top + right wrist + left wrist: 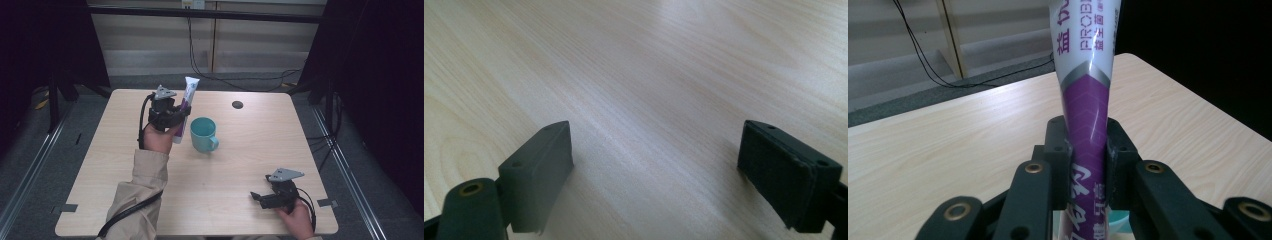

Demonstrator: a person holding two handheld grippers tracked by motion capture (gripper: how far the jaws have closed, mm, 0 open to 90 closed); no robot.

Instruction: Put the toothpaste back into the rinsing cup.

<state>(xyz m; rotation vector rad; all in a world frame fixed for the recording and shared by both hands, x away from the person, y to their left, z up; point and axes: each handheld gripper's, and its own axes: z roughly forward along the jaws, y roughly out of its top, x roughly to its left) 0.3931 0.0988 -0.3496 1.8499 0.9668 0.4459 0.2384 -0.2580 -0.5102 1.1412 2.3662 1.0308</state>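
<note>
A: Where's the tube [186, 107]?
B: Clamped in the left tongs [176, 111], long axis nearly upright, above the tabletop [250, 165]; the mug [203, 134] stands just right of it.
A: The right tongs [261, 196]?
B: Gaping wide, empty, well apart.

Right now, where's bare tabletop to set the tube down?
Bare wood: the wide strip between the teal ceramic mug and the right tongs near the front edge, and the right side beyond the small dark round port. It is crowded only around the mug, where the left tongs grip the white-and-purple tube.
</note>
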